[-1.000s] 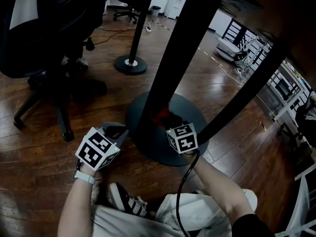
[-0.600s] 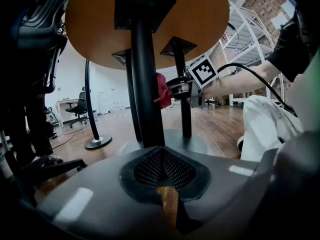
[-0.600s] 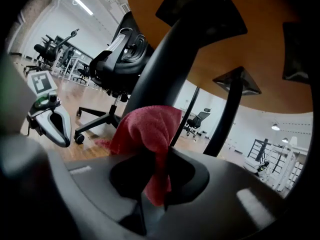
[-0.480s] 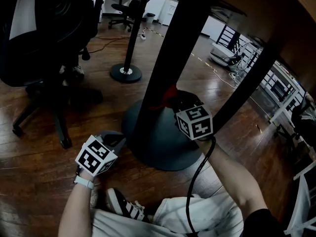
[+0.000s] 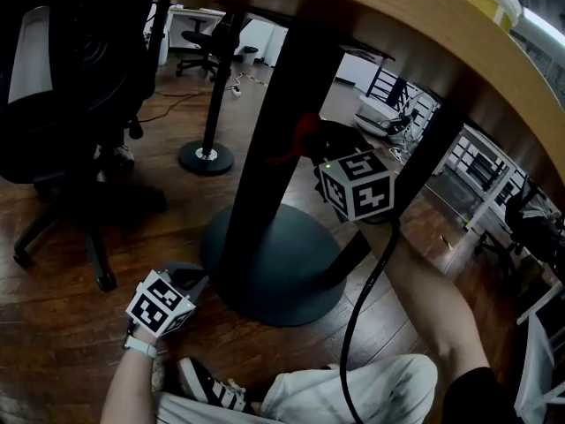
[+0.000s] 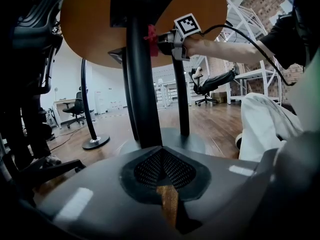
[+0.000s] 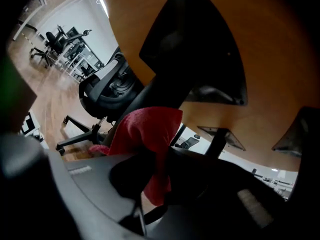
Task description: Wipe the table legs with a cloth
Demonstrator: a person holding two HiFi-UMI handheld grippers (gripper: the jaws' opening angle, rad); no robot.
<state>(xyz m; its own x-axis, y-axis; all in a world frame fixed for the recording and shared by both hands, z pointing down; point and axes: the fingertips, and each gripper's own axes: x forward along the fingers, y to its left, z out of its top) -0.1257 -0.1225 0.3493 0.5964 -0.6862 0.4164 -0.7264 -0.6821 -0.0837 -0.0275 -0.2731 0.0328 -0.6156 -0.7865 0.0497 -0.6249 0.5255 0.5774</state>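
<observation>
A thick black table leg (image 5: 265, 157) rises from a round dark base (image 5: 282, 263) to the wooden tabletop (image 5: 353, 16). My right gripper (image 5: 322, 153) is high on that leg, just under the top, shut on a red cloth (image 5: 305, 135) that presses against the leg. The right gripper view shows the cloth (image 7: 145, 134) bunched between the jaws against the leg (image 7: 165, 91). From the left gripper view, the cloth (image 6: 151, 34) sits near the leg's (image 6: 142, 84) top. My left gripper (image 5: 181, 281) hovers low by the base's edge, shut and holding nothing.
A second black leg (image 5: 415, 184) slants up to the right. A black office chair (image 5: 62, 104) stands at the left, and a thin pole on a small round foot (image 5: 205, 157) behind. The person's shoe (image 5: 207, 382) and knee are at the bottom.
My right gripper has slid the red cloth up the leg, from near the base to just under the tabletop. The left gripper stayed low by the base.
</observation>
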